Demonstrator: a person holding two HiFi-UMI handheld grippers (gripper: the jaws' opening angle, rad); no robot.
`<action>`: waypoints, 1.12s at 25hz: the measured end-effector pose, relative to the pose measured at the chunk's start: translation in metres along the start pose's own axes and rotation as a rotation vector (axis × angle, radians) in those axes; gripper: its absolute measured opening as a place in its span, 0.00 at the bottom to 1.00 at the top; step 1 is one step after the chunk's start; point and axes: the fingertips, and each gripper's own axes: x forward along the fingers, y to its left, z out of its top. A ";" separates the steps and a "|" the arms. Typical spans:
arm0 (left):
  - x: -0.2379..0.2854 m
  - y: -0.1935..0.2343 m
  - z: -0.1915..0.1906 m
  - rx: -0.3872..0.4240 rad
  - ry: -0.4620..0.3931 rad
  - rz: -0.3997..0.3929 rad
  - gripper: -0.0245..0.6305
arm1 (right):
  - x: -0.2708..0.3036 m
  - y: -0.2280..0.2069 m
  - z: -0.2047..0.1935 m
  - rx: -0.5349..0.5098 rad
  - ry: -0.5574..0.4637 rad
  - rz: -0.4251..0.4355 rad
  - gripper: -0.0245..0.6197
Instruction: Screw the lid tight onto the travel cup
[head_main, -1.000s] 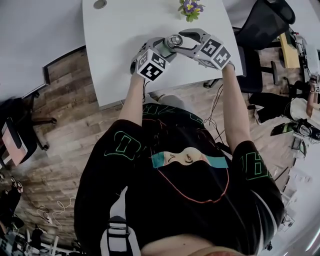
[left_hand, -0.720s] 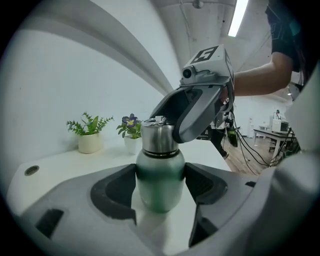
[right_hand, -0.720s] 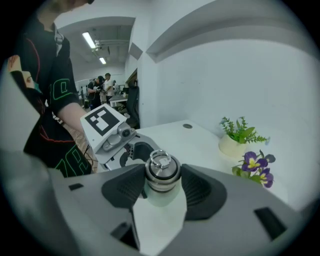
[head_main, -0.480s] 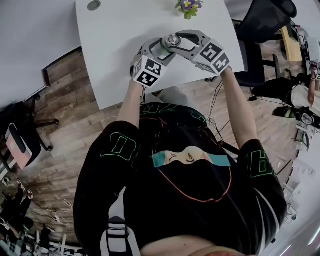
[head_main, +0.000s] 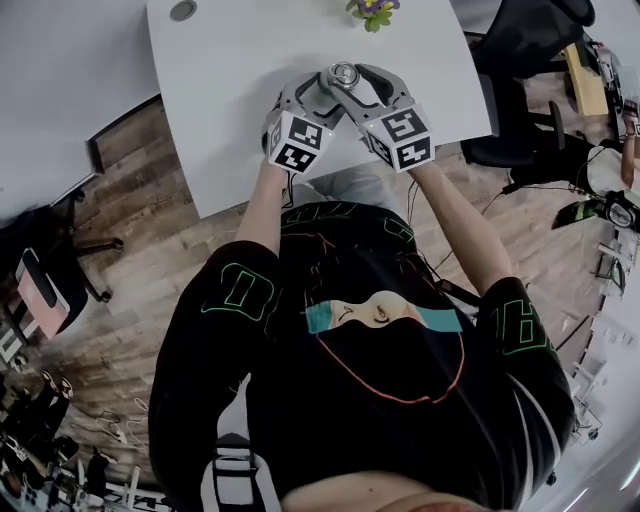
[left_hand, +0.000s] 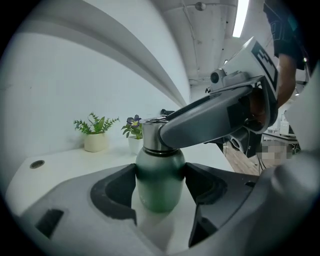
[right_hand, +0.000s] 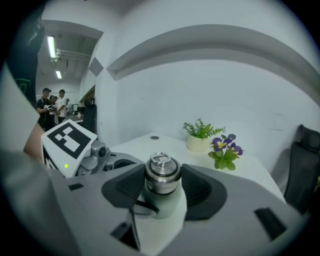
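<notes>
A green travel cup (left_hand: 159, 186) stands on the white table (head_main: 230, 90), its steel lid (right_hand: 162, 176) with a ring on top. My left gripper (left_hand: 160, 172) is shut on the cup's green body, with a pad pressed to each side. My right gripper (right_hand: 162, 187) comes from the other side, and its jaws have just been closing on the lid; both pads now touch it. In the head view the two grippers meet at the cup (head_main: 343, 77) near the table's front edge, the left gripper (head_main: 318, 97) low and the right gripper (head_main: 352, 82) over it.
A small green plant in a pot (right_hand: 201, 135) and purple flowers (right_hand: 225, 150) stand at the table's far side. A round grommet hole (head_main: 183, 10) lies at the far left. A dark office chair (head_main: 520, 50) is to the right. People (right_hand: 52, 105) stand far behind.
My right gripper has rolled about the lid; its marker cube swung from the right side down toward me. The left gripper and the cup have stayed where they were.
</notes>
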 end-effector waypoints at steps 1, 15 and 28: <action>0.000 0.000 -0.001 -0.002 0.000 0.000 0.53 | 0.000 0.000 0.000 0.020 -0.011 -0.028 0.40; -0.003 0.001 -0.001 -0.020 -0.018 0.005 0.53 | 0.000 0.009 0.005 -0.156 0.035 0.207 0.53; -0.002 -0.002 -0.001 -0.021 -0.011 -0.035 0.53 | 0.000 0.005 0.001 -0.225 0.133 0.529 0.42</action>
